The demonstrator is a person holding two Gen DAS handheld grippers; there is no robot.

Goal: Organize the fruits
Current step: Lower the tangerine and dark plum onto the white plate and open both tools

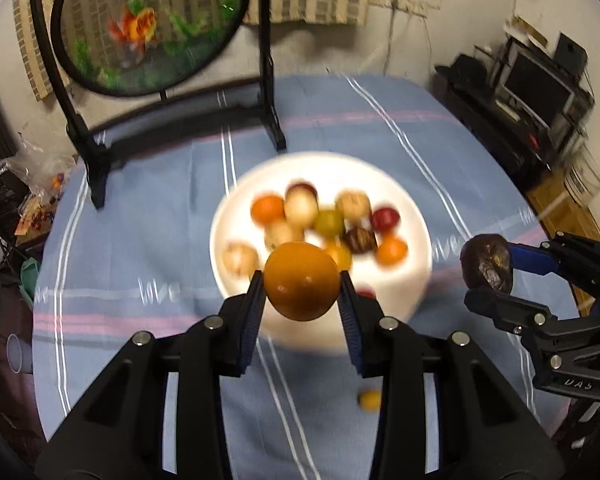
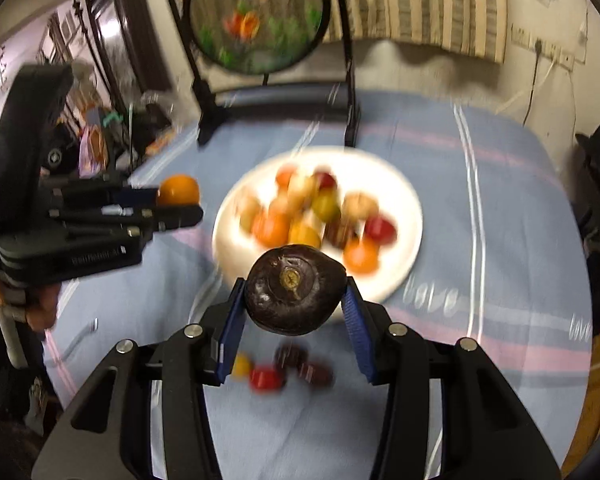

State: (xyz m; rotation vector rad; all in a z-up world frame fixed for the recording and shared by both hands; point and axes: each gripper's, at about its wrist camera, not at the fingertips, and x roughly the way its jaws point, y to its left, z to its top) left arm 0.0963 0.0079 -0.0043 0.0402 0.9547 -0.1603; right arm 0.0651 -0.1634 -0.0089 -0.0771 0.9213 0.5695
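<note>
My left gripper is shut on an orange, held above the near rim of a white plate. The plate holds several small fruits, orange, red, yellow and pale, all blurred. My right gripper is shut on a dark purple wrinkled fruit, also just in front of the plate. Each view shows the other gripper: the right gripper with its dark fruit, and the left gripper with its orange. A yellow fruit, a red fruit and two dark ones lie loose on the cloth.
A blue striped cloth covers the table. A round goldfish screen on a black stand stands behind the plate. Clutter lies past the table's left edge, shelves with a monitor at the right. A person's hand grips the left handle.
</note>
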